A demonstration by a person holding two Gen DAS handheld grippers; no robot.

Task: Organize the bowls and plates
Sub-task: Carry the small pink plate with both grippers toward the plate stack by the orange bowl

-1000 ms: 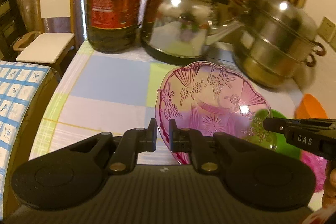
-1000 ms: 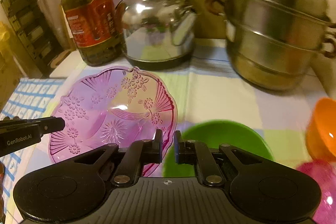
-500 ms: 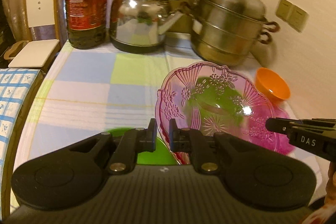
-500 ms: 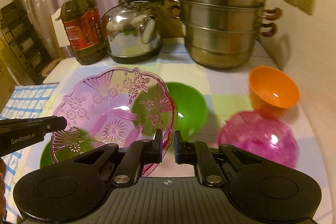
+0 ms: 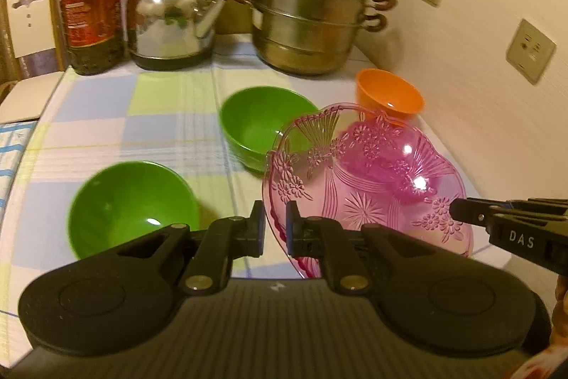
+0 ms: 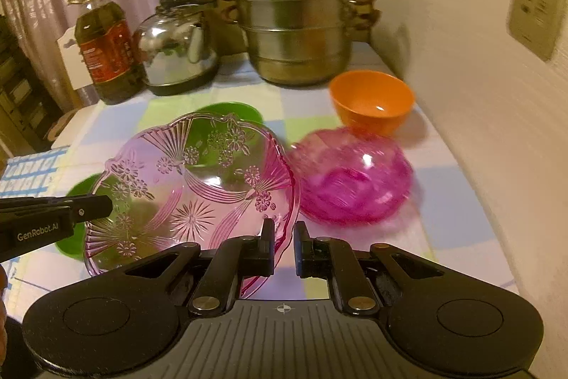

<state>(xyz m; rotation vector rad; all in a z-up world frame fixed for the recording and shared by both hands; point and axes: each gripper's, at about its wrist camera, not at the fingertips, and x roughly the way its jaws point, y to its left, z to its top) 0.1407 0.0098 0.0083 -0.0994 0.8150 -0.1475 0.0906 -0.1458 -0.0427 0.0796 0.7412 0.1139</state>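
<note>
A: Left wrist view. Left gripper (image 5: 275,225) pinching the near-left rim of the pink transparent embossed glass plate (image 5: 369,187), same grip as half a second ago. Plate is held up off the checked tablecloth (image 5: 170,130). View has swung: two green plastic bowls (image 5: 264,126) (image 5: 131,206) now show clear of the plate on the cloth; before, one was seen through the glass and the other barely peeked out by the fingers.

B: Right side?

A: Right gripper (image 5: 458,210) comes in from the right edge, tip at the plate's far rim. Only one finger end shows here, body cut off. Orange plastic bowl (image 5: 388,95) sits behind the plate, partly covered.

B: Right wrist view?

A: Right gripper (image 6: 284,238) clamped on the plate (image 6: 191,190) rim, narrow gap between fingers with the edge in it. Left gripper (image 6: 106,205) enters from the left edge at the opposite rim. Plate sat over the green bowl earlier; the pink round bowl (image 6: 351,176) now lies just right of it, motion-blurred. Both green bowls mostly hidden behind the glass. Steel steamer pot (image 6: 296,31), kettle (image 6: 177,48), oil bottle (image 6: 106,48) at the back.
</note>
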